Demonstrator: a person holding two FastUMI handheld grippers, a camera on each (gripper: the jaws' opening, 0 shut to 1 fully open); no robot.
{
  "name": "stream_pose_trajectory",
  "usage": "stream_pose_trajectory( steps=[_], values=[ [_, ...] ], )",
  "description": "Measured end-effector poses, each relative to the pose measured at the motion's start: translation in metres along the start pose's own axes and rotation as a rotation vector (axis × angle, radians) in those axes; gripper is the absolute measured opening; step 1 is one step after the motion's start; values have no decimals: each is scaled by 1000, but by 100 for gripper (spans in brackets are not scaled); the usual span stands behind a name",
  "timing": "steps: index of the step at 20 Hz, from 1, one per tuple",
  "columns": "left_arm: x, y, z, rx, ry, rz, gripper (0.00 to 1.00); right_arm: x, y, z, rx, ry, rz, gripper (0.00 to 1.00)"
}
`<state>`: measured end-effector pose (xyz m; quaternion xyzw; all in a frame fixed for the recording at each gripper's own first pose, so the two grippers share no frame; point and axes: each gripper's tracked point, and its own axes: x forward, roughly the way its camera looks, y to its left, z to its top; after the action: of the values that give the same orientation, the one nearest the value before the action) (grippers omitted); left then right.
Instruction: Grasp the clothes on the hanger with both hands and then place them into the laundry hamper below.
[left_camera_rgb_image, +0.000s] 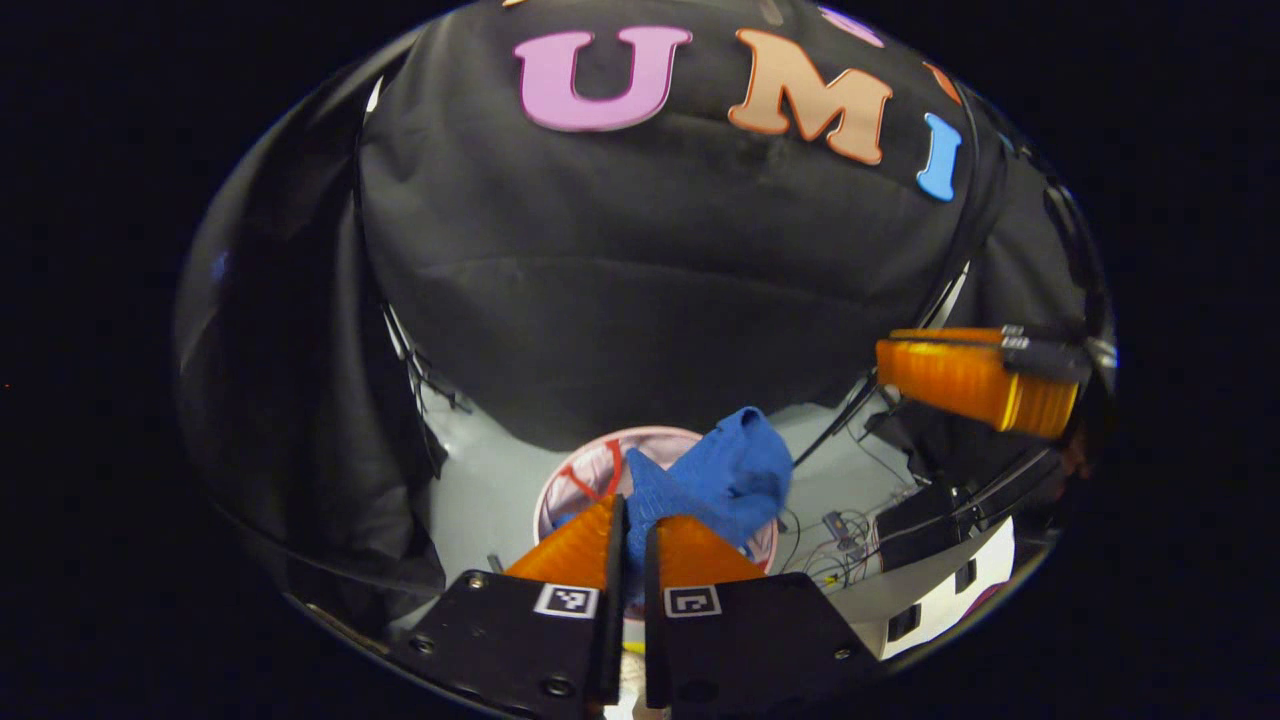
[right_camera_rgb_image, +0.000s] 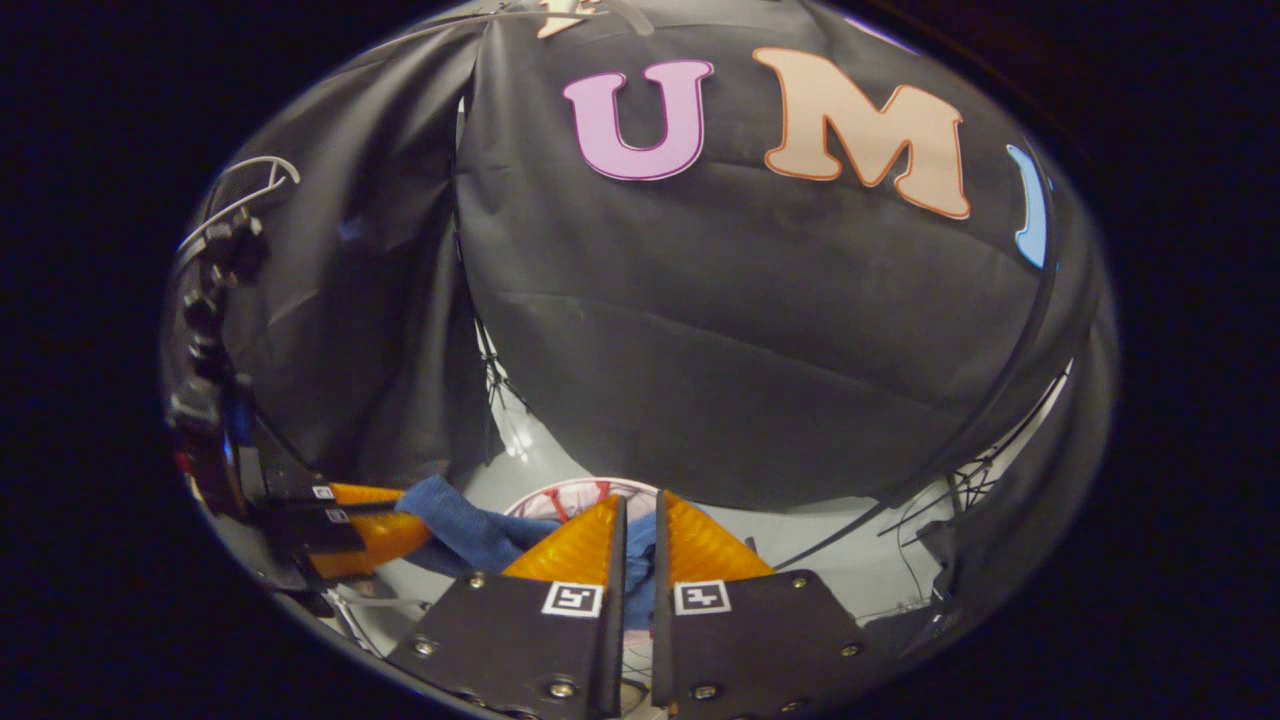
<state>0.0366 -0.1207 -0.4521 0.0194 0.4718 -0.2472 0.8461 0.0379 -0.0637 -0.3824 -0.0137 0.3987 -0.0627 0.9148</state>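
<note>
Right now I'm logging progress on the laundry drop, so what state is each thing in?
blue cloth: off the hanger, pinched at two spots, hanging above the hamper
left gripper: shut on the blue cloth
right gripper: shut on the blue cloth
laundry hamper: on the floor below, mouth open, cloth not yet inside

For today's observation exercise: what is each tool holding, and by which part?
Both hold the same blue cloth. The left tool pinches one bunched edge, the right tool another, and the cloth hangs above the hamper.
</note>
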Motion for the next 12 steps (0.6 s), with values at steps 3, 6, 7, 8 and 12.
stream_pose_trajectory(
  steps=[3, 6, 7, 8, 12],
  values=[
    [7, 2, -19, -1, 28, 5, 37, 0, -1, -1, 1, 3, -1, 12],
    [8, 2, -21, -4, 42, 12, 31, 0, -2, -5, 1, 12, 0, 12],
    [7, 2, -20, -11, 42, 10, 32, -1, -2, -6, 2, 13, 0, 12],
    [7, 1, -18, -16, 38, 8, 32, -1, -2, -8, 4, 15, 0, 12],
    [5, 2, -12, -9, 26, 12, 31, -3, -1, -7, 14, 13, -1, 12]
  ],
)
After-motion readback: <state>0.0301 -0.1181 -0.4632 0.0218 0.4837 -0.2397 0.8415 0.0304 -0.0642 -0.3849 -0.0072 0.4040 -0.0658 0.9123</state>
